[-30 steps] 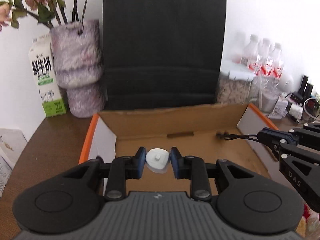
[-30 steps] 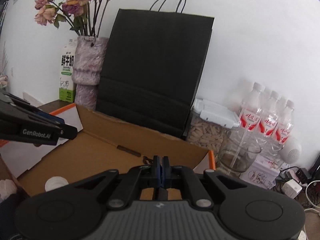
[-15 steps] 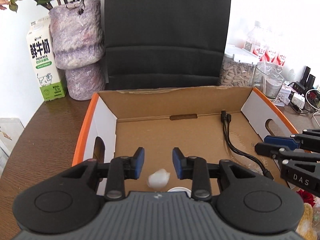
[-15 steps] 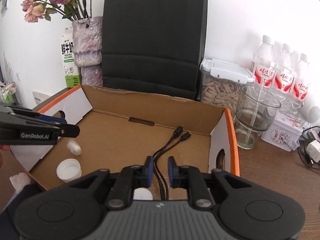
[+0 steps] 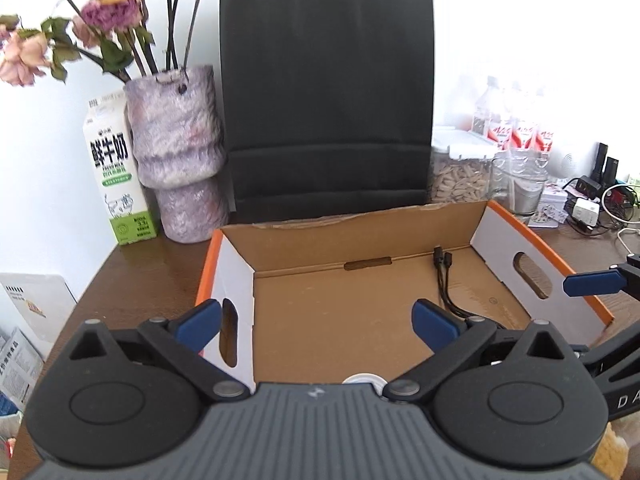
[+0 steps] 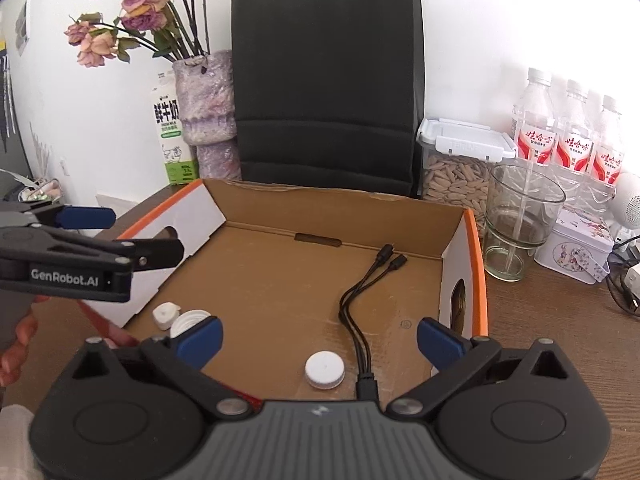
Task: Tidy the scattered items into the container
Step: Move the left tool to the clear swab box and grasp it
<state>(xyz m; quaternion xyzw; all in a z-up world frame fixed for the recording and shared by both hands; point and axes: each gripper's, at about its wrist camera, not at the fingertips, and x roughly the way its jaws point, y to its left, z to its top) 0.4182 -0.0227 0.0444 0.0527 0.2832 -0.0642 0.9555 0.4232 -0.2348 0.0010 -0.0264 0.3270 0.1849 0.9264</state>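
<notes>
Both grippers hover over the open brown cardboard box [image 6: 280, 280], jaws opening, nothing between them: left gripper [image 5: 316, 320], right gripper [image 6: 318, 338]. Inside lie a black forked cable [image 6: 356, 304] and white plastic caps [image 6: 325, 369].

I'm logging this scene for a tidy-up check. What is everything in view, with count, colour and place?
cardboard box: 1, brown, orange-edged, table centre
cable: 1, black, in box
round caps: 2, white, in box
small plug: 1, white, in box, left
paper bag: 1, black, behind box
vase: 1, purple, dried flowers, left of bag
milk carton: 1, white-green, beside vase
seed jar: 1, clear, right of bag
glass: 1, clear, right of box
water bottles: 3, red labels, far right
left gripper: jaws opening, nothing between
right gripper: jaws opening, nothing between
</notes>
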